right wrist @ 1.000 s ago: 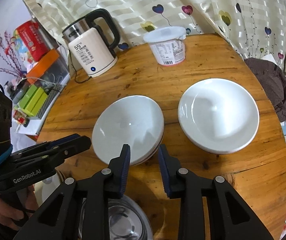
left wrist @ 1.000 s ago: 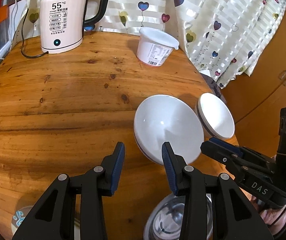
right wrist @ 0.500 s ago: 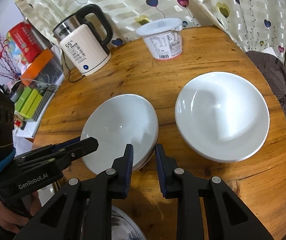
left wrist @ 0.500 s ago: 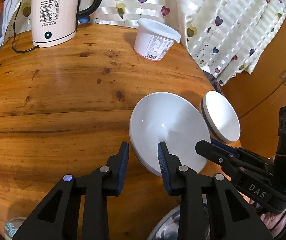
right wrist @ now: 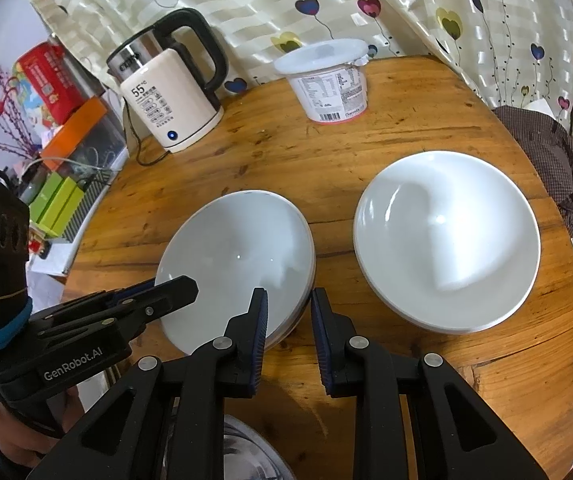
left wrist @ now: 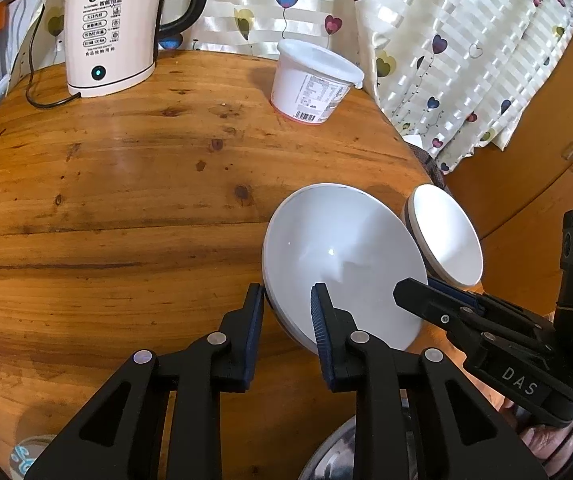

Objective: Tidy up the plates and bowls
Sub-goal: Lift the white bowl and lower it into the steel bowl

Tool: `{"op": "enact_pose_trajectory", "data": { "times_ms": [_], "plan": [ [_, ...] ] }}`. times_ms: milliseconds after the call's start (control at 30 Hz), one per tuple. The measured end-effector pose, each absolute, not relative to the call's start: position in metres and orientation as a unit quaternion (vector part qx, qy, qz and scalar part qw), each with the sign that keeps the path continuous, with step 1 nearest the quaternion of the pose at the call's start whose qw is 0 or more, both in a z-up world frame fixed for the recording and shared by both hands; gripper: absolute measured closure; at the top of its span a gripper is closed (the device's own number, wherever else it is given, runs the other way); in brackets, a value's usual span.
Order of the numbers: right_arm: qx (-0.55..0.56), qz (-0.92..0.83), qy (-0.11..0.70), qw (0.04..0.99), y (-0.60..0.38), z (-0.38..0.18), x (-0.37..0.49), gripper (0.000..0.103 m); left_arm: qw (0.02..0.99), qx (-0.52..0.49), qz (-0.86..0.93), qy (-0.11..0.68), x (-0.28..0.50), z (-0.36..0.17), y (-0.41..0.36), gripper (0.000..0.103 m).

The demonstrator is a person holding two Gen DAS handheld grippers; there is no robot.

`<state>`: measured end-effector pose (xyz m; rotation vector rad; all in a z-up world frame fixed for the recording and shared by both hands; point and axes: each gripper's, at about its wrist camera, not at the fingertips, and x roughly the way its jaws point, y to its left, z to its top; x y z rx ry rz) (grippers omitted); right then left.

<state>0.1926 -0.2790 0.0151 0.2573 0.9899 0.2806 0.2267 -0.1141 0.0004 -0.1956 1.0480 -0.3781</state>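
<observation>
Your left gripper [left wrist: 286,306] straddles the near-left rim of the stacked white bowls [left wrist: 342,264] on the round wooden surface [left wrist: 126,208]; its jaws have just been closing, rim between them. Your right gripper [right wrist: 288,312] straddles the same stack's near-right rim, jaws narrow; contact unclear for both. White plate stack [right wrist: 446,248] sits just beside, to the right
</observation>
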Motion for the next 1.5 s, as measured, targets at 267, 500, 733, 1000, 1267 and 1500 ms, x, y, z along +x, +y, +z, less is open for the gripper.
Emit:
{"op": "enact_pose_trajectory", "data": {
  "times_ms": [267,500,733,1000,1267,1500],
  "plan": [
    [0.118,0.138,0.464,0.867,-0.275,0.027,0.184,0.081,0.847,-0.094,-0.179,0.491,0.216,0.010,-0.109,0.078],
    [0.113,0.142,0.458,0.870,-0.270,0.037,0.171,0.081,0.852,-0.094,-0.177,0.484,0.202,0.019,-0.103,0.078],
    [0.108,0.146,0.454,0.872,-0.264,0.045,0.153,0.081,0.857,-0.092,-0.174,0.477,0.183,0.028,-0.099,0.078],
    [0.107,0.149,0.447,0.876,-0.263,0.057,0.133,0.081,0.859,-0.090,-0.177,0.472,0.159,0.037,-0.097,0.078],
    [0.108,0.151,0.439,0.879,-0.263,0.068,0.108,0.081,0.863,-0.084,-0.178,0.466,0.137,0.047,-0.099,0.078],
    [0.114,0.153,0.441,0.877,-0.265,0.068,0.089,0.081,0.862,-0.082,-0.178,0.468,0.118,0.048,-0.101,0.078]
  ]
}}
